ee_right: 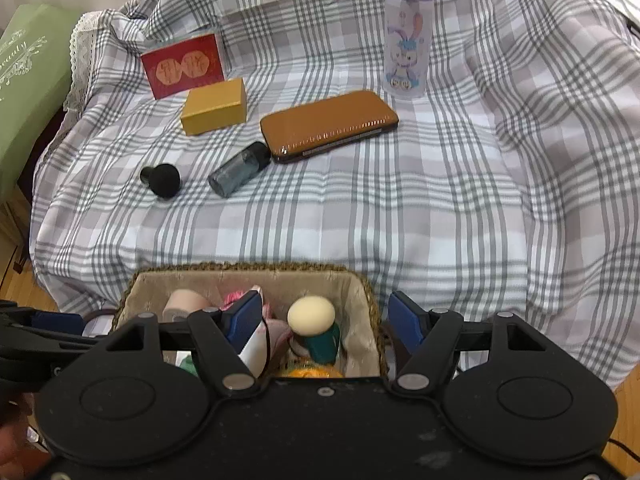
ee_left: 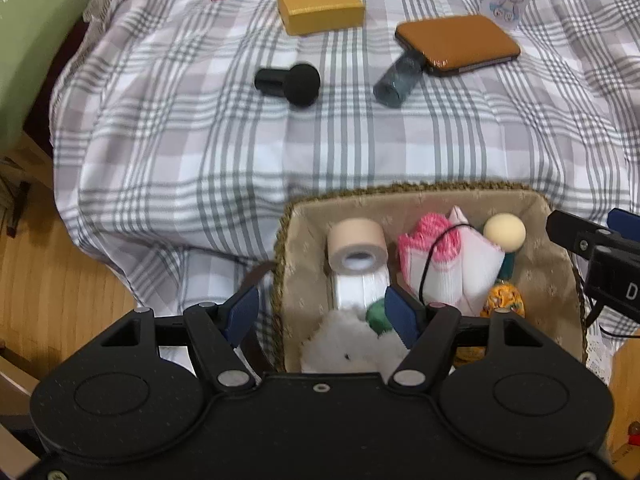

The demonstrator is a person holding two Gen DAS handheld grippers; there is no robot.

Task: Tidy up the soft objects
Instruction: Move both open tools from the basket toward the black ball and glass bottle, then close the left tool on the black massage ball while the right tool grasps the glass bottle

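Basket: woven, fabric-lined rectangular basket (ee_left: 400,194) at the near edge of the checked cloth (ee_left: 280,140); it holds a beige tape roll (ee_left: 357,246), pink-and-white folded cloth (ee_left: 448,256), cream sponge ball (ee_left: 504,231) and white fluffy toy (ee_left: 352,344).
Left gripper (ee_left: 320,314): jaws apart, empty, straddling the basket's left wall.
Right gripper (ee_right: 326,320): jaws apart, empty, over the basket's right wall.
Remaining soft item: black round-headed foam puff (ee_left: 289,84), well apart from the basket.
Puff axis: lying on its side; long axis left–right, head to the right in the left wrist view.
Step advice: probably reach out, close across the stem, squeeze lightly.
Hard items: yellow box (ee_left: 320,8), brown case (ee_left: 458,44), grey bottle (ee_left: 396,82); leave these.
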